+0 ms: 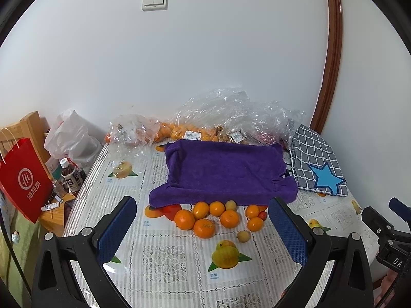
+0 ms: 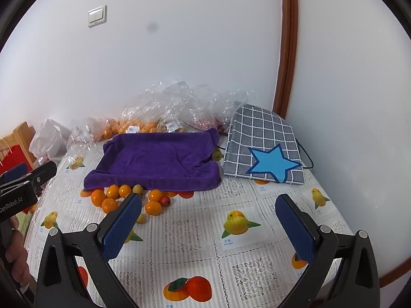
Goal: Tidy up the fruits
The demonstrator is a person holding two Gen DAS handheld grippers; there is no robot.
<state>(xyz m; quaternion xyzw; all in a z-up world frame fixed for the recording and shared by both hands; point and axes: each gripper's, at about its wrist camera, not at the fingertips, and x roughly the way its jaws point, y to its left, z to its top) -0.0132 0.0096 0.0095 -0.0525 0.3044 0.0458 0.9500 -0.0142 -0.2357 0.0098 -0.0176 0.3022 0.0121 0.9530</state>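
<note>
Several loose oranges [image 1: 204,228] lie on the table in front of a purple towel-lined tray [image 1: 221,172], with small yellowish fruits [image 1: 243,236] and a small red fruit [image 1: 262,215] among them. My left gripper [image 1: 203,218] is open and empty, held just short of the pile. In the right wrist view the same oranges [image 2: 153,207], red fruit [image 2: 165,201] and purple tray [image 2: 156,160] lie to the left. My right gripper [image 2: 208,215] is open and empty over bare tablecloth.
Clear plastic bags of oranges [image 1: 179,131] lie behind the tray by the wall. A grey checked cushion with a blue star [image 2: 262,146] sits right of the tray. A red paper bag [image 1: 23,182] and bottles [image 1: 69,179] stand off the table's left edge.
</note>
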